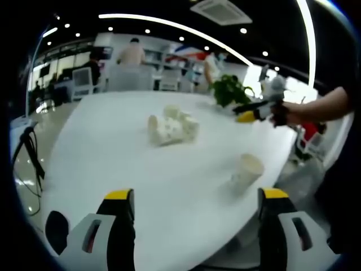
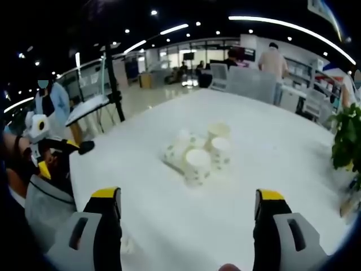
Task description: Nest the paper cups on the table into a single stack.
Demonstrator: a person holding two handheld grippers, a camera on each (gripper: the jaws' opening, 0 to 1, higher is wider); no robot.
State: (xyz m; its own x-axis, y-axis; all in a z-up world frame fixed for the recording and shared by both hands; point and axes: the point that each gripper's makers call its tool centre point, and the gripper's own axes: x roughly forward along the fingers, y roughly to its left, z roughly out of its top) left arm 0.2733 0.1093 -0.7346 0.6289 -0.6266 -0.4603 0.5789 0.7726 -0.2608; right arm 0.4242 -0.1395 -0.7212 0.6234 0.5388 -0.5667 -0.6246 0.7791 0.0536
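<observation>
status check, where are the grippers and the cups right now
Left gripper and right gripper open, empty, above the table. Cup cluster loose mid-table, unstacked; one cup lies apart near the edge. Nothing in the way.

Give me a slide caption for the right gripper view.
Open right gripper faces clustered paper cups on white table.

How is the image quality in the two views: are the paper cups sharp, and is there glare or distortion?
Left gripper view: soft focus, the cluster of paper cups washes into the bright white table, and the ceiling light strips bow from fisheye distortion. Right gripper view: the same cups are a little clearer but blurred, with faint shadows.
</observation>
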